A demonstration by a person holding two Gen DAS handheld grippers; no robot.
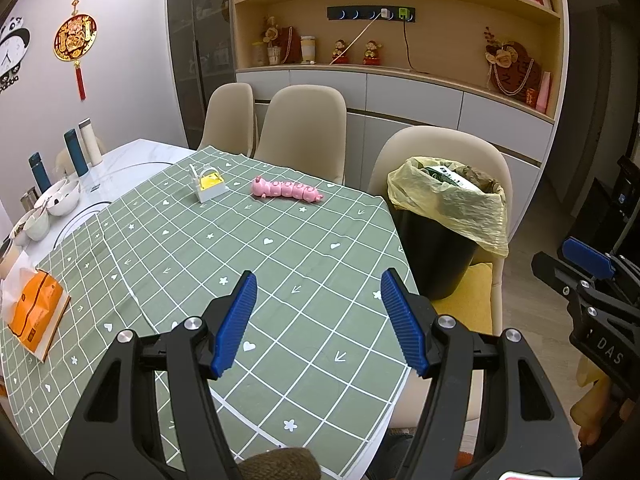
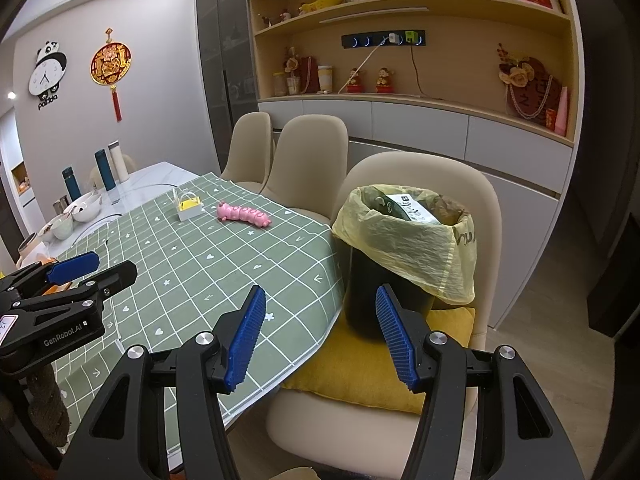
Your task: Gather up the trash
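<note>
A black trash bin point(image 1: 436, 256) point(image 2: 384, 300) lined with a yellow bag point(image 1: 452, 200) point(image 2: 404, 236) stands on a yellow cushion point(image 2: 372, 376) on a beige chair beside the table. It holds a dark packet with a white label point(image 2: 416, 206). My left gripper point(image 1: 318, 316) is open and empty above the green checked tablecloth point(image 1: 224, 248). My right gripper point(image 2: 320, 332) is open and empty, hovering over the table edge and the bin's near side. Each gripper shows in the other's view, the left point(image 2: 74, 268) and the right point(image 1: 588, 258).
On the cloth lie a pink caterpillar toy point(image 1: 286, 191) point(image 2: 242, 215) and a small white box with yellow inside point(image 1: 209, 186) point(image 2: 189, 206). An orange packet point(image 1: 34, 314) lies at the left. Bowls point(image 1: 60, 198) and bottles point(image 1: 76, 152) stand on the marble top. Chairs and shelves behind.
</note>
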